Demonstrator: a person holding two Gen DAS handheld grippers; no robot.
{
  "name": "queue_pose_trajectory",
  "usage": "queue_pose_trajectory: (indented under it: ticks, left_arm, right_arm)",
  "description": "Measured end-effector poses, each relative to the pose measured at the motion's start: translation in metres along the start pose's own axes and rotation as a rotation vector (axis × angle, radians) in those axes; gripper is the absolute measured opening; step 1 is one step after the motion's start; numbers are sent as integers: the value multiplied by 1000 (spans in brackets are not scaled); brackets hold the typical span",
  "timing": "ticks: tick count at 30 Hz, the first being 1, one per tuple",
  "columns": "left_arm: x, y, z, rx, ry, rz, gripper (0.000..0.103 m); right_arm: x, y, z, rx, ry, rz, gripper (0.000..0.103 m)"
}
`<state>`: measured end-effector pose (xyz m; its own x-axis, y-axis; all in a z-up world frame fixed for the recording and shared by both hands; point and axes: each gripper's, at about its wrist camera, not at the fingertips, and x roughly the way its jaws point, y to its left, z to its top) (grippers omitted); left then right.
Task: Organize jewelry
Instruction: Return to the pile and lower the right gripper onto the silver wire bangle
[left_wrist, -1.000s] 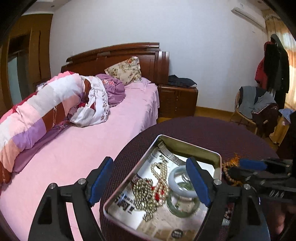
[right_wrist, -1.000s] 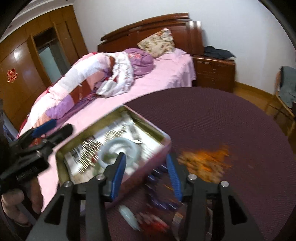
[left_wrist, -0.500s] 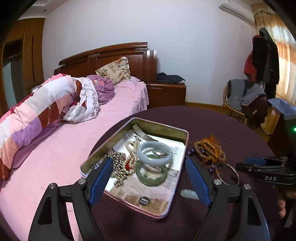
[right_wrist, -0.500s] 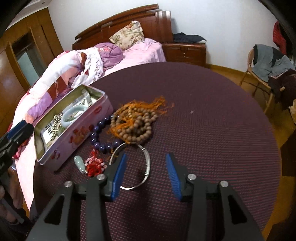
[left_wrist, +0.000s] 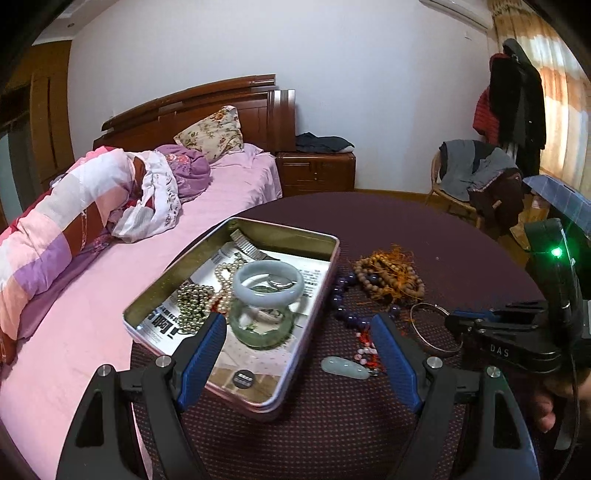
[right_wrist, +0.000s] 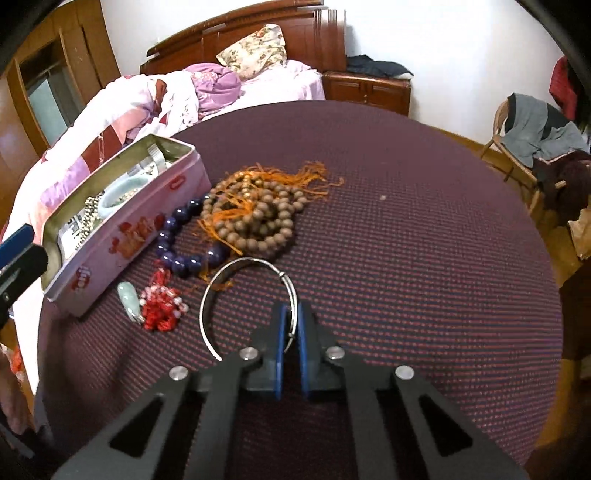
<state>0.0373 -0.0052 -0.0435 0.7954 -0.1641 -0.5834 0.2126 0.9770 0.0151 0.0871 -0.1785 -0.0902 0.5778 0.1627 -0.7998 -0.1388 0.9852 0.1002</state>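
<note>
Left wrist view first: the left gripper is spread wide and holding nothing. The open tin sits right between and just ahead of its 2 blue fingers, already loaded with a pale bangle stacked on a green bangle, plus pearls and a ball chain further left. Off past its right finger, loose on the purple table, are a jade pendant, some red cord bits, dark blue beads, and the brown prayer beads further out. The right gripper comes in from the far right edge, its tips at the thin silver bangle.

Right wrist view: this one's clamped shut, pads pinching the near right rim of that silver bangle. The hoop lies flat on the table and stretches away from the tips, up and to the left. The tin is well off to the upper left of the tongs, its long side running diagonally away, with the blue beads, pendant and red cord cluster lying in between.

So the way I read it, the coming move is a lift and carry leftward over that clutter into the tin. Right hand has the hoop; left is the 1 parked at the tin, so it could steady it.
</note>
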Motion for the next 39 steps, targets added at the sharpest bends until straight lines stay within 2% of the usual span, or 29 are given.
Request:
queue_pose_trajectory:
  ticks: [6, 10, 15, 19, 24, 25, 26, 27, 29, 30, 32, 33, 34, 35, 37, 38, 39]
  left_arm:
    - [-2, -20, -1, 50, -2, -20, 81]
    - [6, -39, -3, 92, 19, -44, 80]
    - [12, -55, -6, 127, 33, -62, 80]
    - [36, -59, -9, 133, 114, -80, 80]
    - [60, -58, -11, 104, 211, -101, 72]
    - [63, -60, -10, 111, 219, -92, 67]
    - [64, -60, -10, 114, 224, -103, 56]
    - [67, -61, -10, 110, 237, -109, 50]
    - [75, -58, -11, 87, 280, -126, 28]
    - [74, -56, -11, 77, 277, -138, 22]
    - [71, -55, -11, 77, 264, -136, 4]
    - [70, -57, -12, 80, 260, -142, 4]
    - [69, -57, -13, 81, 257, -139, 4]
    - [68, -57, -13, 79, 254, -136, 4]
    - [66, -54, -13, 69, 246, -140, 4]
    - [64, -53, -12, 62, 237, -137, 4]
    - [62, -52, -12, 62, 227, -136, 4]
  right_arm:
    - [-13, -29, -12, 61, -18, -56, 7]
    - [-16, -43, -13, 108, -39, -39, 7]
    - [-15, -40, -9, 109, -37, -16, 7]
    - [-14, -42, -9, 116, -38, -5, 7]
    - [-14, -43, -10, 121, -39, 3, 7]
    - [-15, -43, -10, 120, -39, 2, 7]
    - [-14, -43, -10, 118, -38, 1, 7]
    - [-15, -43, -10, 116, -38, 0, 7]
    - [-14, -43, -9, 117, -38, 3, 7]
    - [-14, -43, -10, 121, -39, 11, 7]
    - [-14, -46, -10, 135, -40, 31, 7]
    - [-14, -48, -10, 141, -42, 41, 9]
    - [-14, -48, -11, 142, -44, 53, 11]
    - [-15, -48, -11, 140, -48, 72, 18]
    - [-18, -46, -11, 131, -61, 88, 40]
    - [-20, -45, -11, 123, -69, 86, 58]
    - [-23, -42, -11, 111, -86, 93, 68]
